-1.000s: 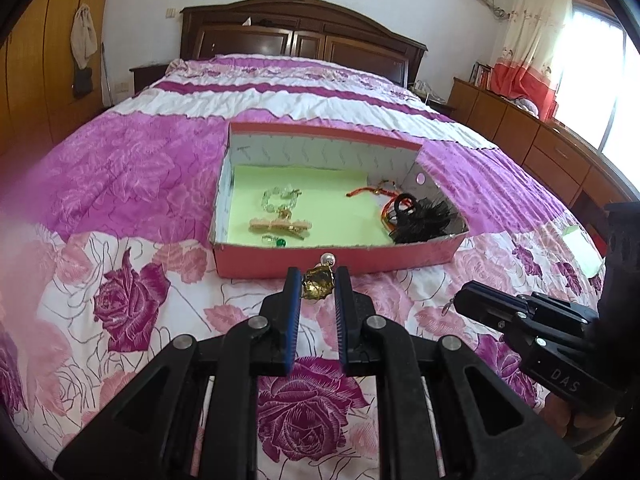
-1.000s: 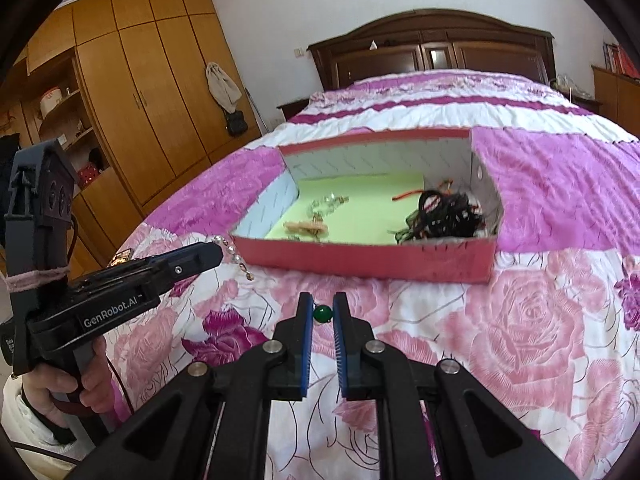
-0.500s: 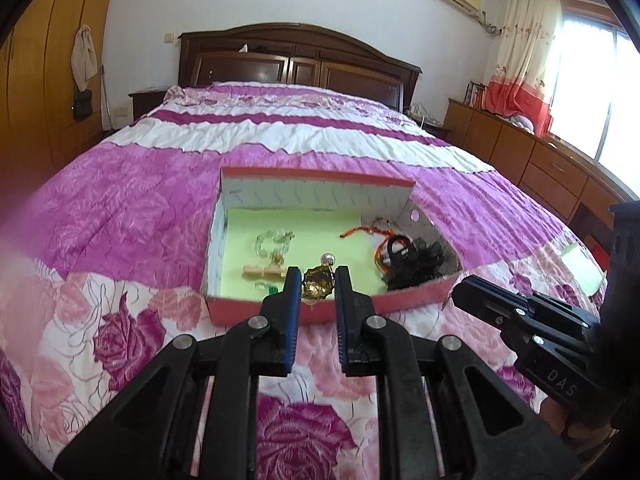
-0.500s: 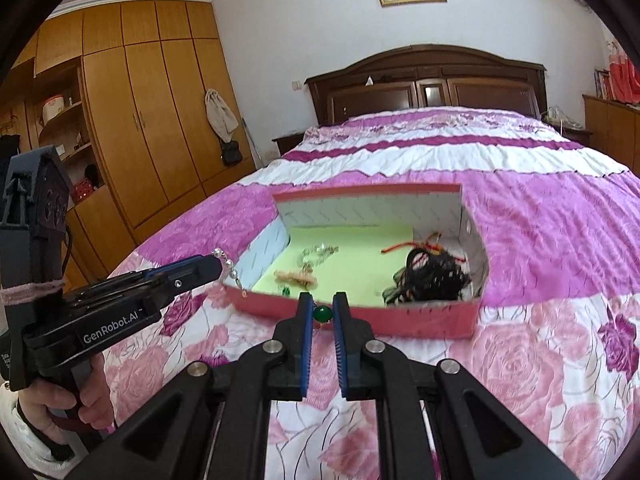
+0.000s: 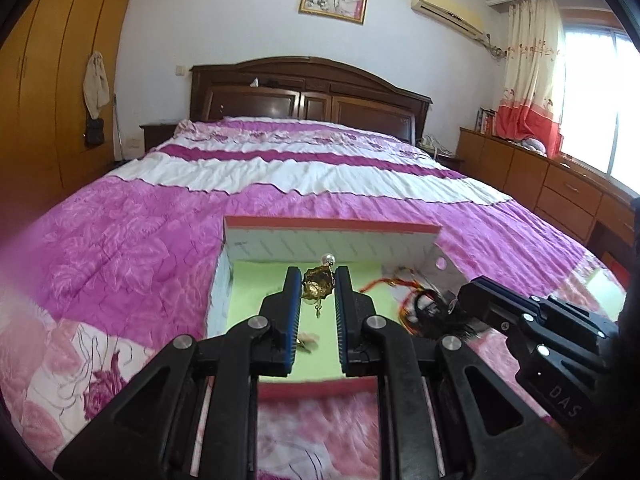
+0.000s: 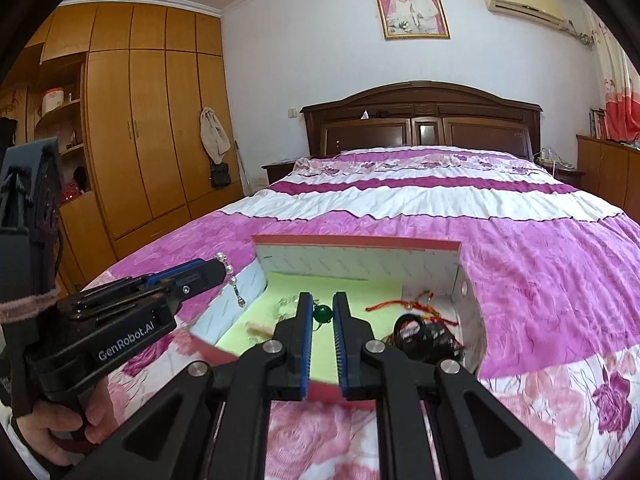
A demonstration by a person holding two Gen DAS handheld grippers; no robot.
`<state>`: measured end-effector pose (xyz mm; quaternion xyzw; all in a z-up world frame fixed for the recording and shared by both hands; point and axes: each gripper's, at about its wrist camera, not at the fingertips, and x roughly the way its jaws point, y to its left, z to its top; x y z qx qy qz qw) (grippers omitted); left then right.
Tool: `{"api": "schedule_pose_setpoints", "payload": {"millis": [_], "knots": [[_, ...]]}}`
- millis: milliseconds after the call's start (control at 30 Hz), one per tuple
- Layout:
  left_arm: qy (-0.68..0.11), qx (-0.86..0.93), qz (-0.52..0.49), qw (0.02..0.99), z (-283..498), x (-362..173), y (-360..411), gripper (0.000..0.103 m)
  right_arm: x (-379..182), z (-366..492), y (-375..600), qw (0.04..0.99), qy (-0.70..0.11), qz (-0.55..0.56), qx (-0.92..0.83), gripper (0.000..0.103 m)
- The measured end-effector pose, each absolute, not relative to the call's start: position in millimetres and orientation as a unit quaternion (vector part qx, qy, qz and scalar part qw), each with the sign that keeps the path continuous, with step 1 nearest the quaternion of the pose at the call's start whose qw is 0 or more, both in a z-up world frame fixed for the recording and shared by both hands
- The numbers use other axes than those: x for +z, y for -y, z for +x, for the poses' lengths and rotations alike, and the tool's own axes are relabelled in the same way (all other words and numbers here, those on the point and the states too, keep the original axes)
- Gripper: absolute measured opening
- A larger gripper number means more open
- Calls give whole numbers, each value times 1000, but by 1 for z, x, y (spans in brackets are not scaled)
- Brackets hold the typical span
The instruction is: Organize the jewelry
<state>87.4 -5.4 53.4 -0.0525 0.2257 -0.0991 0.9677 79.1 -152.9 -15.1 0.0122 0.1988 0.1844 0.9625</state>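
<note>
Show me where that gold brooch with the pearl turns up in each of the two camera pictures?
Left wrist view: the gold brooch sits centre frame, pinched in the left gripper above the box.
Right wrist view: only its pearl chain shows, dangling from the left gripper at left.
Shared landmark: the pink box with green lining.

Bedroom with white walls and a framed wedding portrait point(image 6: 412, 10) above a dark wooden headboard point(image 6: 420, 120). Orange-brown wardrobes point(image 6: 136, 136) line one side; a bright curtained window point(image 5: 592, 92) lights the other.
</note>
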Motion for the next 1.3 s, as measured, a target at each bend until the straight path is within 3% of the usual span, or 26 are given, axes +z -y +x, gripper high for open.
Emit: {"api": "schedule_pose_setpoints", "payload": {"millis": [300,867,900,1000,1300], "knots": [[-218,-78,-42,972,111,33,9,8,-37,119,153,965,-208,26,155,12],[-337,-68,-62,937,148,-7,9,9,-80,166,150,937,-321,32,131,13],[-342,-67,-63,935,148,-8,9,10,-80,167,150,936,-324,32,132,14],[-355,-68,-69,930,149,-10,8,15,-78,165,148,935,-326,32,135,32],[-336,-76,-69,936,129,9,6,21,-58,145,153,939,-310,48,144,48]]}}
